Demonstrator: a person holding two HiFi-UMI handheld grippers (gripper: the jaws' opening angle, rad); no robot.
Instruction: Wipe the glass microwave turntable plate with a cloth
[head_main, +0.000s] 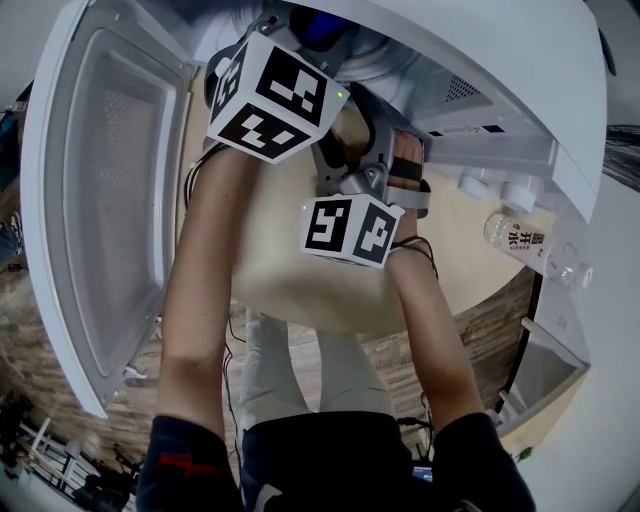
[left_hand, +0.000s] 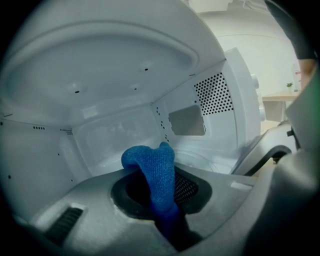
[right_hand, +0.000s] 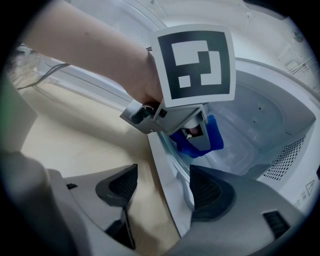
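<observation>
On the pale desk (head_main: 300, 290) the microwave (head_main: 500, 70) stands open. Your right tongs (right_hand: 162, 187) gape at its front edge, gripping nothing; deeper in, your left tongs (left_hand: 160, 192) pinch the blue cloth (left_hand: 157, 167) above the glass plate (left_hand: 210, 159) on its floor. You look about to wipe: press cloth to glass next.

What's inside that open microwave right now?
The left gripper, shut on a blue cloth, reaches into the white microwave. Its body covers most of the floor, so the glass plate cannot be made out clearly.
</observation>
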